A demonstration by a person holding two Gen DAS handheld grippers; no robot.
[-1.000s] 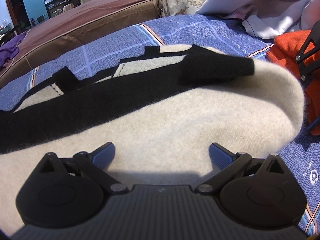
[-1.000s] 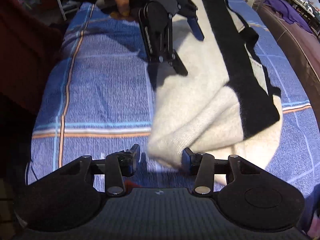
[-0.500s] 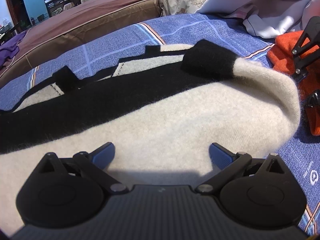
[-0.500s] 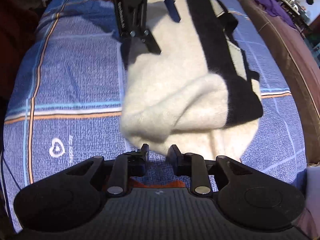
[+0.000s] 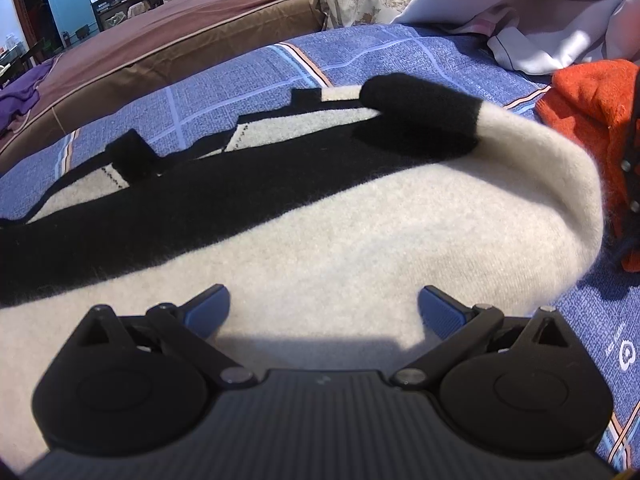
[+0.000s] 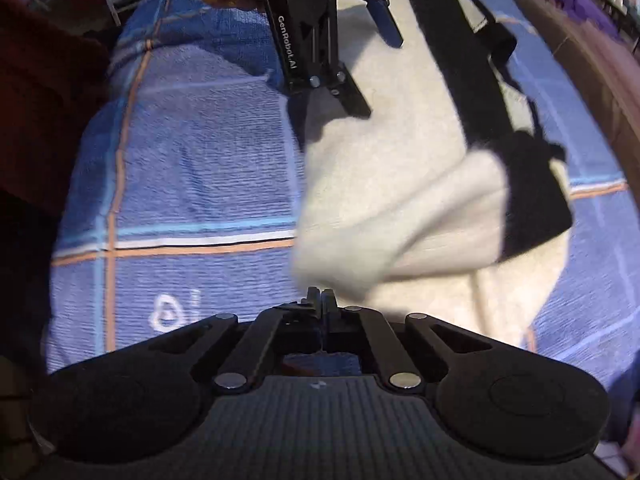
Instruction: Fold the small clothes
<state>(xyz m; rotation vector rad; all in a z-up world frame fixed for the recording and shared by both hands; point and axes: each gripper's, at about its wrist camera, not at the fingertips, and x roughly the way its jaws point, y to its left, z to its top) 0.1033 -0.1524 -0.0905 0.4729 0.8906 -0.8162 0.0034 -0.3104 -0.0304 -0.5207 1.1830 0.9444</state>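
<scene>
A cream and black knitted sweater [image 5: 360, 232] lies on the blue checked bedspread [image 5: 240, 76]. Its sleeve with a black cuff [image 5: 420, 100] is folded over the body. My left gripper [image 5: 324, 304] is open and hovers low over the cream part, holding nothing. In the right wrist view the sweater [image 6: 400, 160] shows again, with its near cream fold lifted. My right gripper [image 6: 321, 296] is shut on that cream fold at its near edge. The left gripper [image 6: 344, 60] shows at the top of that view, above the sweater's far side.
An orange garment [image 5: 588, 120] lies at the right of the sweater. A pile of pale cloth [image 5: 540, 20] lies behind it. A brown mattress edge [image 5: 160, 44] runs along the far side. The bedspread [image 6: 192, 160] lies bare left of the sweater.
My right gripper has closed on the near cream fold of the sweater and lifted it. The cuffed sleeve has curled further in over the body. The left gripper has stayed open in place.
</scene>
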